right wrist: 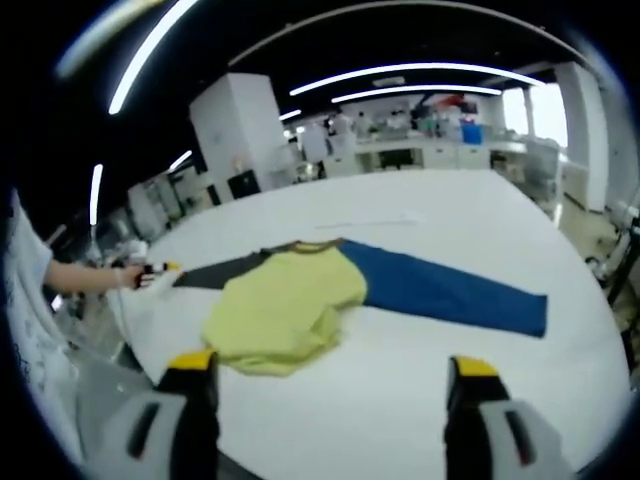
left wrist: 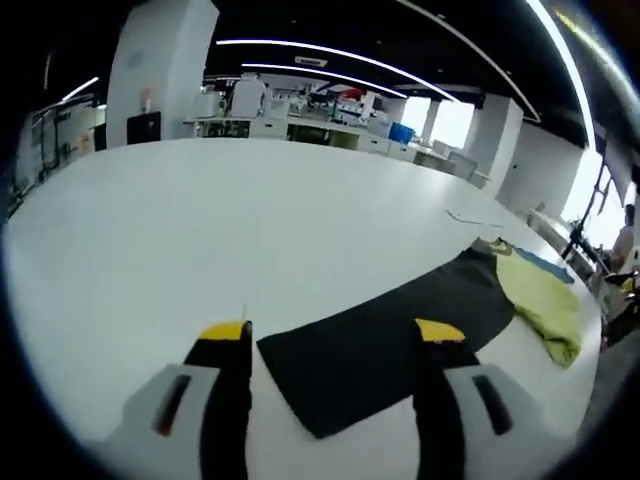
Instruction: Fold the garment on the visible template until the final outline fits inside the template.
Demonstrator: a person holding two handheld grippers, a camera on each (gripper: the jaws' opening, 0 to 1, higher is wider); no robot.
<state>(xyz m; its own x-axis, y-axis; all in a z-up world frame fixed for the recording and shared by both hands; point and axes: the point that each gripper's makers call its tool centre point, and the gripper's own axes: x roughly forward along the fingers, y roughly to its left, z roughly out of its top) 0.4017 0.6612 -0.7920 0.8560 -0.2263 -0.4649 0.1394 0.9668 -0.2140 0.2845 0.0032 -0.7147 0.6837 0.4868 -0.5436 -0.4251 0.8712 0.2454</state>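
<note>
Left claw (left wrist: 335, 335), jaws apart and clamped on nothing, hovers above the near edge of the white worktop (left wrist: 250, 220), its yellow-tipped jaws framing the end of a dark template strip (left wrist: 390, 335) that lies flat on the surface. Beyond that strip, toward the worktop's right edge in the left gripper view, lies the yellow garment (left wrist: 545, 300), crumpled, with a blue strip (left wrist: 545, 263) showing just past it. Right claw (right wrist: 325, 375), jaws likewise apart and empty, is held over the near edge of the worktop (right wrist: 400, 420). In the right gripper view the yellow garment (right wrist: 285, 310) rests in a loose heap overlapping the junction of the blue strip (right wrist: 450, 292), which extends toward the right edge, and the dark template strip (right wrist: 215, 271), which extends toward the left edge. At that left edge a person's hand (right wrist: 130, 276) holds what appears to be the other claw, too small to judge its jaws there. Benches and equipment stand well behind the worktop.
</note>
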